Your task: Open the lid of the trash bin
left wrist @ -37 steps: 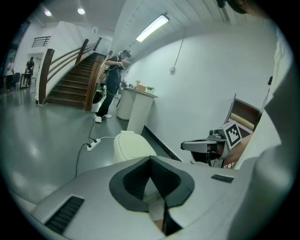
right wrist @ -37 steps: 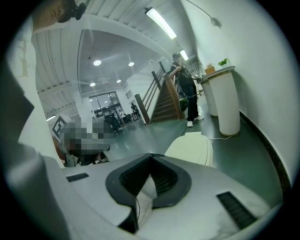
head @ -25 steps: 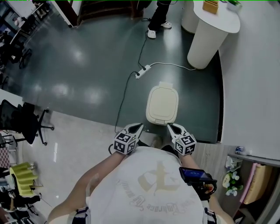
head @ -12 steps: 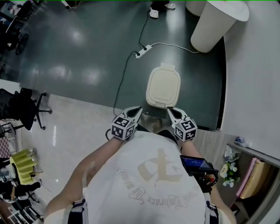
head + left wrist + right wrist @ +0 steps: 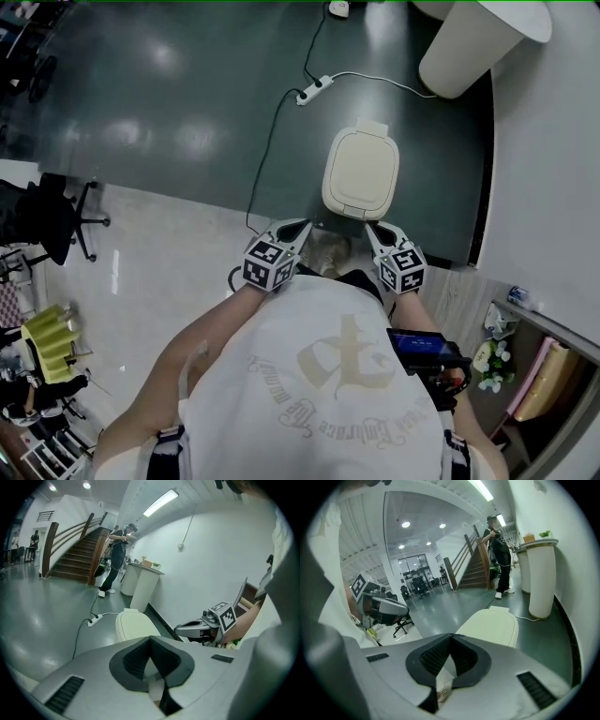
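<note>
Higher in the head view than a second ago, left gripper (image 5: pixel 302 226) and right gripper (image 5: pixel 372 228) hang pinched together, empty, just short of the shut trash bin (image 5: pixel 361 178) at the dark floor's (image 5: pixel 187 112) near edge, which looks like the approach, with hooking the lid's (image 5: pixel 492 625) front lip upward likely next.

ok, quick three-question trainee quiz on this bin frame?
1. True or false: the trash bin lid stands open.
2. What lies on the dark floor beyond the bin? A) power strip B) broom C) bucket
3. Fill in: the left gripper and right gripper both have their jaws ___, holding nothing.
Key: 1 false; 2 A; 3 shut.
</note>
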